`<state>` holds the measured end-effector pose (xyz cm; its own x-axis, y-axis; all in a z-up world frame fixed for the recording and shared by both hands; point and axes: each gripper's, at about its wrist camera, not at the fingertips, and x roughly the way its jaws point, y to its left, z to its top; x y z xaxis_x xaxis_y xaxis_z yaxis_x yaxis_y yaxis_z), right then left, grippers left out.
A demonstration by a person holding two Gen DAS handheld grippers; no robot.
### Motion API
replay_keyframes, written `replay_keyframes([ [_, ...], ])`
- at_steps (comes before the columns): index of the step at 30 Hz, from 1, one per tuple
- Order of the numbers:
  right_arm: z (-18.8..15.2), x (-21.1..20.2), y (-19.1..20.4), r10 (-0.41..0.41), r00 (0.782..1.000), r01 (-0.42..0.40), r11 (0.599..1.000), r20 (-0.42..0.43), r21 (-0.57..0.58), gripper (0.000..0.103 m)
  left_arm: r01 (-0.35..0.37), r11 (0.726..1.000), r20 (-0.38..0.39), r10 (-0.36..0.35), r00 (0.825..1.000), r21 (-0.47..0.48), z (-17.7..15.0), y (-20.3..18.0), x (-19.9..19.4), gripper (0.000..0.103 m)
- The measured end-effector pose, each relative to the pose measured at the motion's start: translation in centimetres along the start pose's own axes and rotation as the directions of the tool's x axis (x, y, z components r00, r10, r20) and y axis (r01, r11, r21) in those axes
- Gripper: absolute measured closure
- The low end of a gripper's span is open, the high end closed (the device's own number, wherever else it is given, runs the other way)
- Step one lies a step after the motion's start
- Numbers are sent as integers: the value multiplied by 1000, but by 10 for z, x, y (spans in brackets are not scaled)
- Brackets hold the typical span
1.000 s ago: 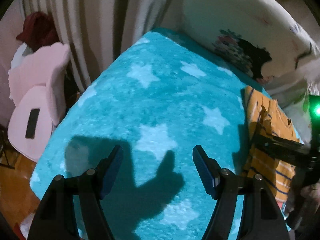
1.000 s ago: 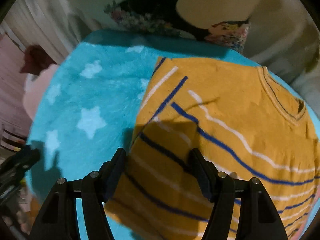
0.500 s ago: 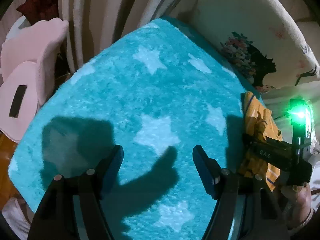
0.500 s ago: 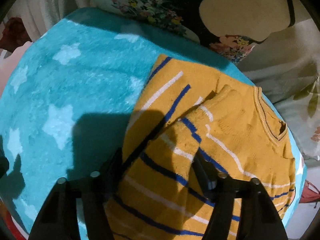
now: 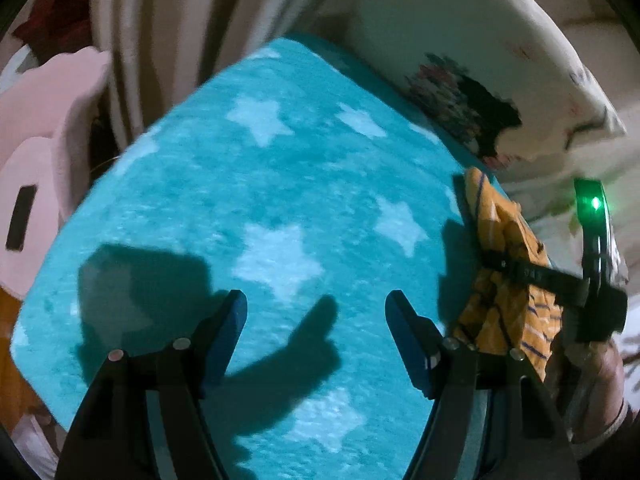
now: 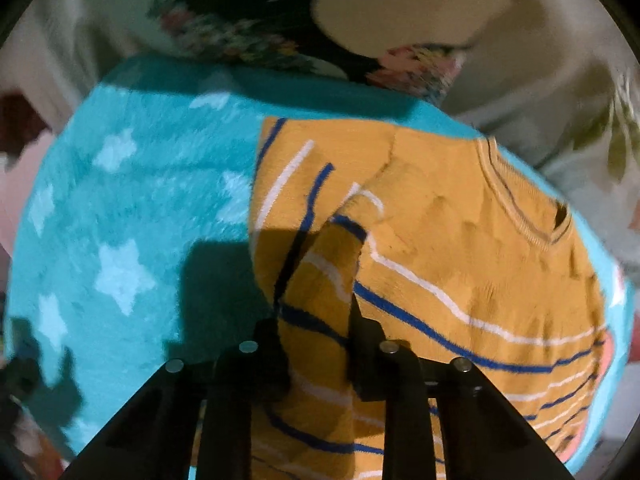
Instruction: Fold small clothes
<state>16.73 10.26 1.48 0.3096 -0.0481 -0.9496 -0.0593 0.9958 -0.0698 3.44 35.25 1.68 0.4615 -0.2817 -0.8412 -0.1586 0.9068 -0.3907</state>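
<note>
Now your right gripper (image 6: pixel 320 340) has just been closing its jaws, and they're pinched tight on a raised fold of the yellow striped sweater (image 6: pixel 440 240), cloth bunched between them where a second ago they stood wide over flat fabric. That's your grip made, so the fold can begin. The sweater lies on the teal star blanket (image 6: pixel 120 220) at its right side, neckline away from you, one panel already doubled over near the middle. Your left gripper (image 5: pixel 316 320) hangs with its jaws well apart and nothing in them, only bare blanket and their own shadow below; no change there. From that side you see the sweater's edge puckered up under the right gripper. Beyond the blanket, a printed pillow (image 5: pixel 460 92) and a pink chair (image 5: pixel 52 128).
</note>
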Motion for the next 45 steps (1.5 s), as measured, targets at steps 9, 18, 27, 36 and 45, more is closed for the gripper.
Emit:
replay_keyframes([
  [9,2,-4,-9,68,998,-67,997,-17,24,83,198,975,-129,-184,974,105,-13,-49,34,32],
  [18,5,-18,-25,151,988,-150,986,-10,67,84,373,902,-168,-342,924,216,-12,-108,60,28],
  [27,-4,-36,-67,320,947,-322,936,40,141,85,401,901,-189,-371,909,164,-17,-146,70,89],
  [36,-34,-64,-156,496,850,-523,832,178,183,85,396,899,-142,-375,916,187,-46,-235,27,93],
  [45,-97,-60,-315,508,815,-578,752,279,317,85,422,858,-211,-373,904,291,-97,-356,21,90],
])
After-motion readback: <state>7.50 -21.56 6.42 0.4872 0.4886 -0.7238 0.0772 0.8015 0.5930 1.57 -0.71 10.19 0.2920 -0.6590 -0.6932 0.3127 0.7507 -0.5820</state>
